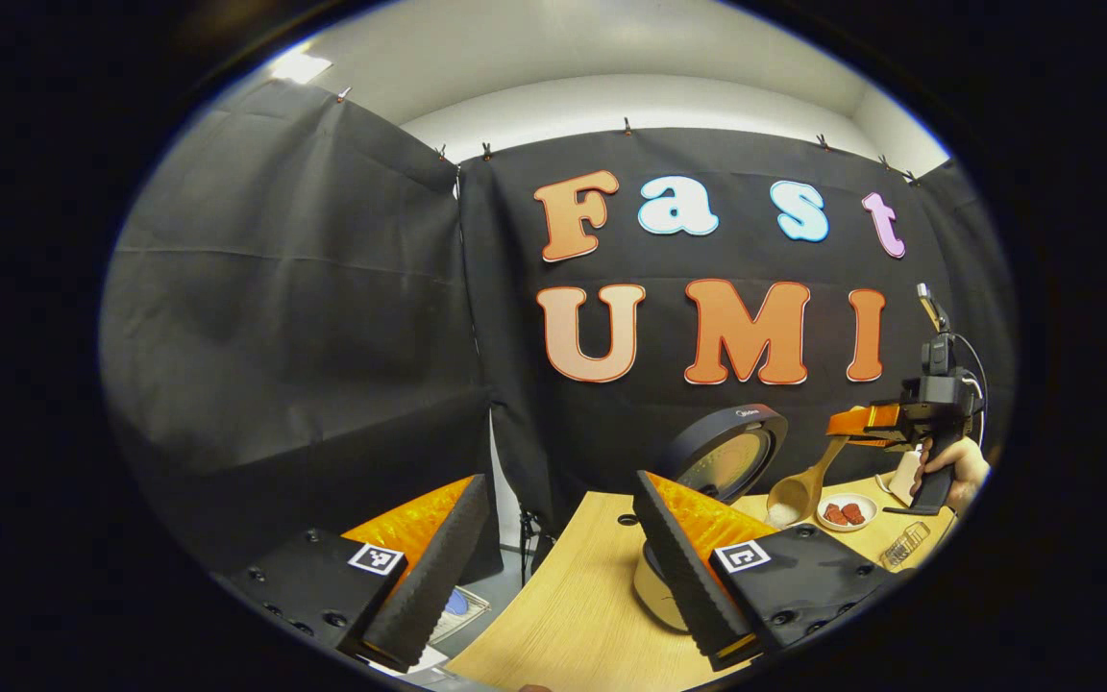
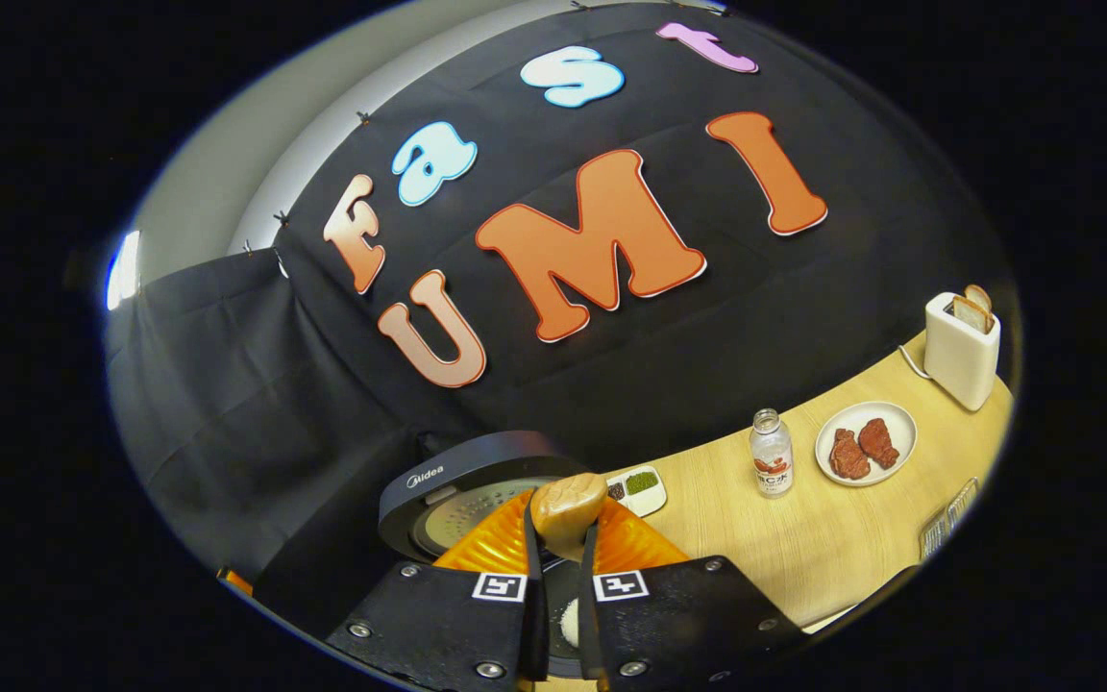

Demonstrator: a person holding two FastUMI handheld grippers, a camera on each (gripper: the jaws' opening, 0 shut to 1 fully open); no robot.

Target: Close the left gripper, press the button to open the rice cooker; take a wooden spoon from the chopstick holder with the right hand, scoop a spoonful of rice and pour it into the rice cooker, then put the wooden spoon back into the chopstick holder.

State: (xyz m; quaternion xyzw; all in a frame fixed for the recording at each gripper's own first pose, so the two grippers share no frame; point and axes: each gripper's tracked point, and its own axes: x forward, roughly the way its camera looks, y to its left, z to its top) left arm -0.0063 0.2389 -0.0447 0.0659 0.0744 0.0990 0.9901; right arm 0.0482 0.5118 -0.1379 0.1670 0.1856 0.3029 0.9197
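Observation:
The rice cooker [image 1: 657,588] stands on the wooden table [image 1: 563,615] with its round lid [image 1: 726,450] up, partly behind one finger of my left gripper [image 1: 558,577]. That gripper is open and holds nothing, low at the table's near left end. Farther right, my right gripper [image 1: 866,423], held by a hand [image 1: 957,471], is shut on the handle of the wooden spoon [image 1: 800,488], which hangs bowl-down with white rice in it beside the lid. In the right gripper view, the right gripper [image 2: 561,538] clamps the spoon [image 2: 568,509] above the open cooker's lid [image 2: 477,481]; white rice [image 2: 570,620] shows below between the fingers.
A small tray of beans [image 2: 640,488] lies beside the cooker. A bottle [image 2: 771,452], a plate of red meat [image 2: 866,442] and a toaster with bread [image 2: 962,346] stand farther right along the table [image 2: 803,548]. A clear glass item [image 2: 947,519] is at the right edge.

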